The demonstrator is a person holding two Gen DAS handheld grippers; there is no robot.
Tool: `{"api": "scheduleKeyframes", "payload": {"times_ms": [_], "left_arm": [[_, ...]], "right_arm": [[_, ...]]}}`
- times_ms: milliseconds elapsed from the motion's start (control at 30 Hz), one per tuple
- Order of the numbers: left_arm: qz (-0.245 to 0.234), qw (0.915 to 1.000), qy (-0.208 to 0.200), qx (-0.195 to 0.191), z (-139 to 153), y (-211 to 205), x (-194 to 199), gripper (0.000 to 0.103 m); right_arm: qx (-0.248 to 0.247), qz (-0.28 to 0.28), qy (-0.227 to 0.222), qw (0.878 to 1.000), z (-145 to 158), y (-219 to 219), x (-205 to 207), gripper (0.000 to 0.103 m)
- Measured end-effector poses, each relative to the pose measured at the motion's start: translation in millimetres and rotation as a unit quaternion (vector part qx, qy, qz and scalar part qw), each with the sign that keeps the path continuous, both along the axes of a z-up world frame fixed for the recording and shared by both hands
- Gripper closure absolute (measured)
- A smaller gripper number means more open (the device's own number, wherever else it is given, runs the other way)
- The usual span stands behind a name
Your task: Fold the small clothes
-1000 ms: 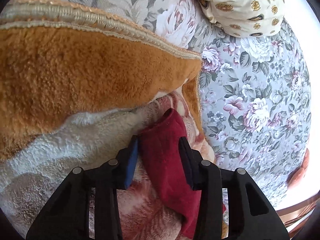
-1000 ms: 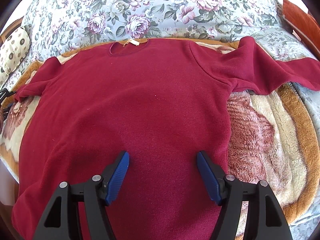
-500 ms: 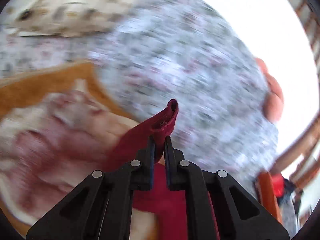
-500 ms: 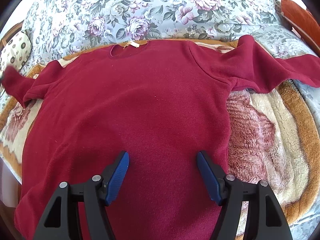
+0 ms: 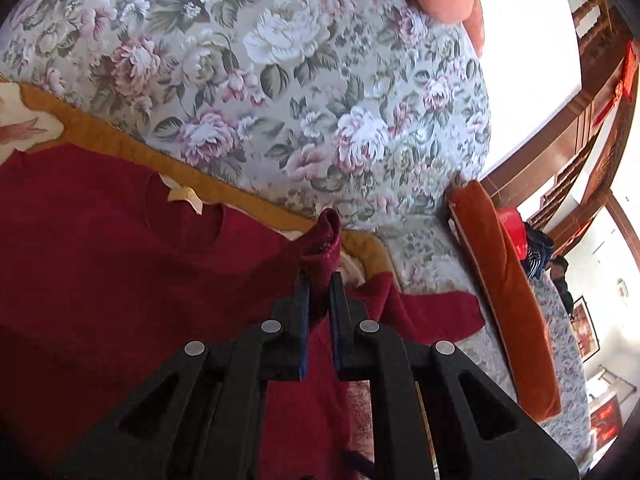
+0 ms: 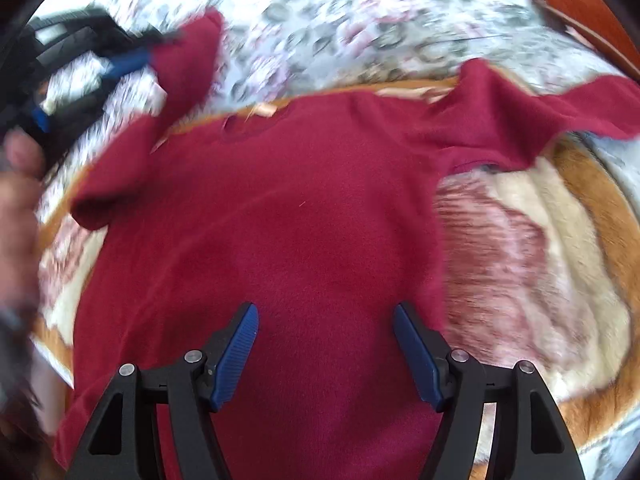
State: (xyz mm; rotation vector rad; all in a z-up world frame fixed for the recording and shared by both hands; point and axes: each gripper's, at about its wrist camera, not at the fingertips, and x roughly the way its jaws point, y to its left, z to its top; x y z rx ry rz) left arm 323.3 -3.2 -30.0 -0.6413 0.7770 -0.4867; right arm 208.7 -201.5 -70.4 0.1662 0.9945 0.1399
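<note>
Sleeve (image 5: 326, 236) now carried inward, seemingly upright.

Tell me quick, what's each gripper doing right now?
Left gripper: closed on the red sweater's sleeve cuff.
Right gripper: open, holding nothing, above the red sweater.

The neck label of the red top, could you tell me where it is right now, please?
In the left wrist view the label sits left of centre at the collar of the red top, beside the blanket's orange border.

Dark red fleece sweater (image 6: 304, 220) spread flat on a plush blanket, neck opening away, one sleeve cuff (image 5: 326, 236) lifted, other sleeve stretched outward
</note>
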Motion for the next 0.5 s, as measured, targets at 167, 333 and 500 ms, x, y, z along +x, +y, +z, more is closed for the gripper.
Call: {"api": "scheduleKeyframes", "payload": {"times_ms": [167, 333, 500], "left_arm": [[-0.016, 0.9996, 0.023, 0.007, -35, -11, 7, 0.096], [-0.012, 0.9993, 0.037, 0.005, -62, -8, 1, 0.096], [-0.035, 0.9989, 0.012, 0.029, -59, -27, -11, 0.096]], "right_arm": [[0.048, -0.053, -0.053, 0.996, 36, -54, 13, 0.035], [0.191, 0.015, -0.045, 0.98, 55, -68, 70, 0.035], [0.327, 0.043, 0.077, 0.941, 20, -50, 138, 0.035]]}}
